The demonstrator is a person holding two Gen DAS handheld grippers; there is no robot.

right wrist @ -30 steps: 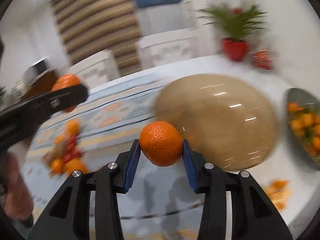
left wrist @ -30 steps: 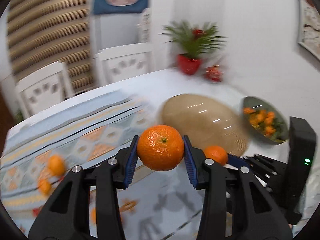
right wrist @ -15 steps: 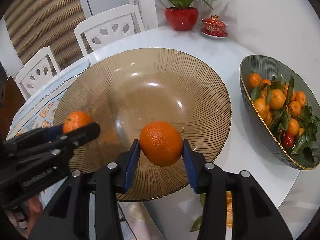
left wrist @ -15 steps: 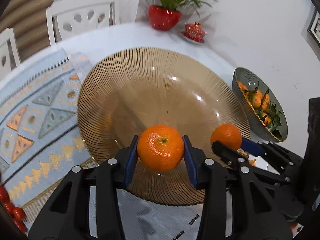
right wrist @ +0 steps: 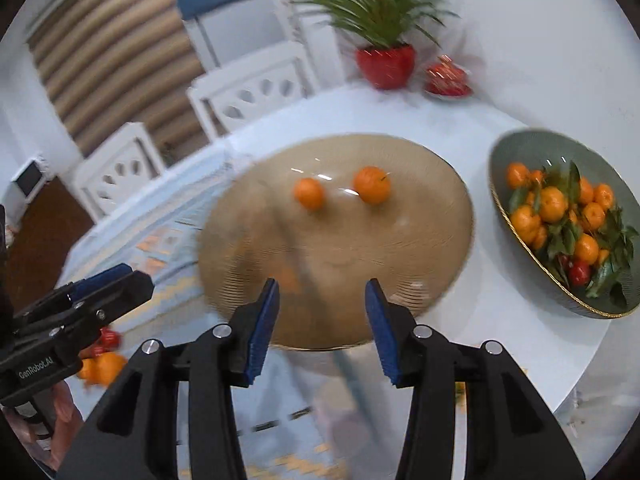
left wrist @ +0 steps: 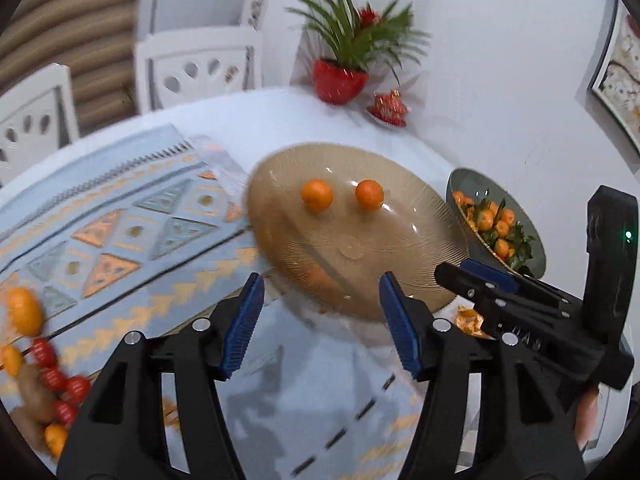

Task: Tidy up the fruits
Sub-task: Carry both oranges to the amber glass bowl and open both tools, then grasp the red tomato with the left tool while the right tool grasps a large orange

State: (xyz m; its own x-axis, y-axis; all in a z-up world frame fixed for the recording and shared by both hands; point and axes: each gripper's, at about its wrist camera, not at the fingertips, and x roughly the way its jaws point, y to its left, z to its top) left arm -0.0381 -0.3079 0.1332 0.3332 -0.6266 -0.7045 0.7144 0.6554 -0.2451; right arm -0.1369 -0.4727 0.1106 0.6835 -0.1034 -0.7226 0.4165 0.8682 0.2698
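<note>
I saw both grippers empty at this moment. The left gripper [left wrist: 321,322] had its blue pads spread wide with nothing between them, and the right gripper [right wrist: 323,326] stood the same way, open and holding nothing. Both hung above the near rim of the amber glass plate [right wrist: 424,240].

Two oranges lay on this plate, apart from each other and toward its far side: the left orange [right wrist: 308,193] and the right orange [right wrist: 372,185] (this one showed a small stem). They did not touch.

Toward the right edge of the desk [right wrist: 472,120] stood a green bowl [right wrist: 516,152], full of small oranges with leaves. On the left part of the desk lay a patterned runner [left wrist: 120,216], and at its near left end I saw loose fruits [left wrist: 40,360], orange and red ones, rather blurred. At the far edge stood a red plant pot [right wrist: 385,65].
</note>
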